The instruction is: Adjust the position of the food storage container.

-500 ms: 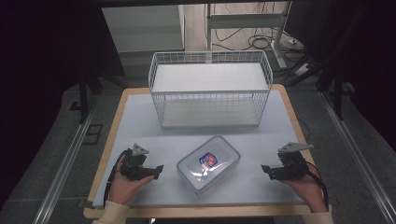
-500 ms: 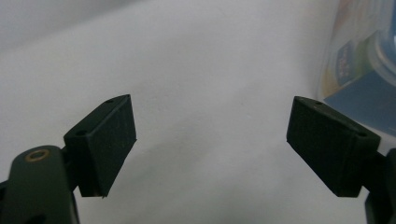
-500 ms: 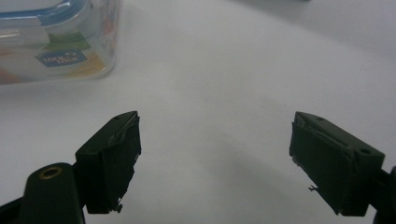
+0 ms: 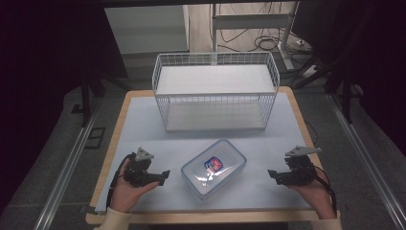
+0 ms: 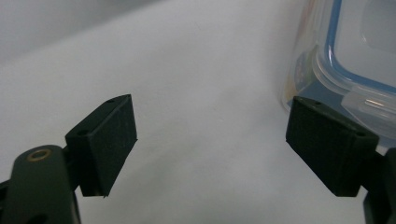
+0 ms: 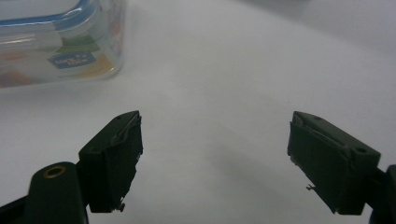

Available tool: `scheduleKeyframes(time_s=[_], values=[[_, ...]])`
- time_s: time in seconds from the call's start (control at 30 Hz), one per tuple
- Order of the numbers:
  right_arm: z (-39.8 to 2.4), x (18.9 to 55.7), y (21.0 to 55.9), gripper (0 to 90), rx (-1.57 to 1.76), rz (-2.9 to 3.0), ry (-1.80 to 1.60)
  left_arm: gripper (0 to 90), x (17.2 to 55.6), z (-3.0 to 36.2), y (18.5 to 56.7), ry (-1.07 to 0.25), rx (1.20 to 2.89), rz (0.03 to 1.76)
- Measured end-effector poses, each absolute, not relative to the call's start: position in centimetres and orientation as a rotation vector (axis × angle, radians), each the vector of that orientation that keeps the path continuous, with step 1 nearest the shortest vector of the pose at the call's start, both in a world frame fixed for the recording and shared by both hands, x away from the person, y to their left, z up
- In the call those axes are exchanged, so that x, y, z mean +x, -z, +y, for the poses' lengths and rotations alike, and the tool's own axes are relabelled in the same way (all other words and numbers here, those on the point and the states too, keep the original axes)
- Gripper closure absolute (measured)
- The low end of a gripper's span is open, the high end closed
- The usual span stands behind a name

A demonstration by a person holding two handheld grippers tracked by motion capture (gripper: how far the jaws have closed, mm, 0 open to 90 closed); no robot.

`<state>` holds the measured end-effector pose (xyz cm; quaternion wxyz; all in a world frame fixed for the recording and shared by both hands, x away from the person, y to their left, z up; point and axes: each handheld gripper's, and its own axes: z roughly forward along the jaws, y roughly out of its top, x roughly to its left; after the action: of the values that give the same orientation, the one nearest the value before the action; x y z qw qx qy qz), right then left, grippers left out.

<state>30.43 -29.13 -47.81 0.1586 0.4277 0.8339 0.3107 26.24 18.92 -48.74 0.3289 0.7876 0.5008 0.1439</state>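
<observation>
Container (image 4: 213, 167) sits mid-table between open-jawed left gripper (image 4: 164, 174) and right gripper (image 4: 271, 174).

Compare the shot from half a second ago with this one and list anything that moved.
Nothing visibly changed. The left gripper and right gripper rest open on either side of the lidded plastic container, holding nothing, and the wire basket sits at the far side of the table as before.
</observation>
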Motion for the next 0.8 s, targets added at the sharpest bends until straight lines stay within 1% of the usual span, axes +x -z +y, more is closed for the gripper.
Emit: scheduleKeyframes(time_s=[0.23,0.37,0.5,0.6,0.8], values=[[-29.6,30.2,47.6,18.3,1.233,2.361,-0.918,16.7,26.0,18.7,48.2,-0.358,2.032,1.277],[-29.3,30.2,47.4,18.5,1.21,2.375,-0.935,19.4,26.0,18.5,47.5,-0.337,2.02,1.24],[-29.2,30.6,47.3,18.7,1.214,2.377,-0.94,29.6,26.0,18.0,46.9,-0.317,2.014,1.21],[-29.1,30.6,47.4,18.8,1.209,2.379,-0.937,40.5,25.8,17.5,46.7,-0.304,2.016,1.195],[-29.0,30.3,47.1,18.8,1.194,2.371,-0.939,49.5,25.3,16.5,45.9,-0.283,2.028,1.137]])
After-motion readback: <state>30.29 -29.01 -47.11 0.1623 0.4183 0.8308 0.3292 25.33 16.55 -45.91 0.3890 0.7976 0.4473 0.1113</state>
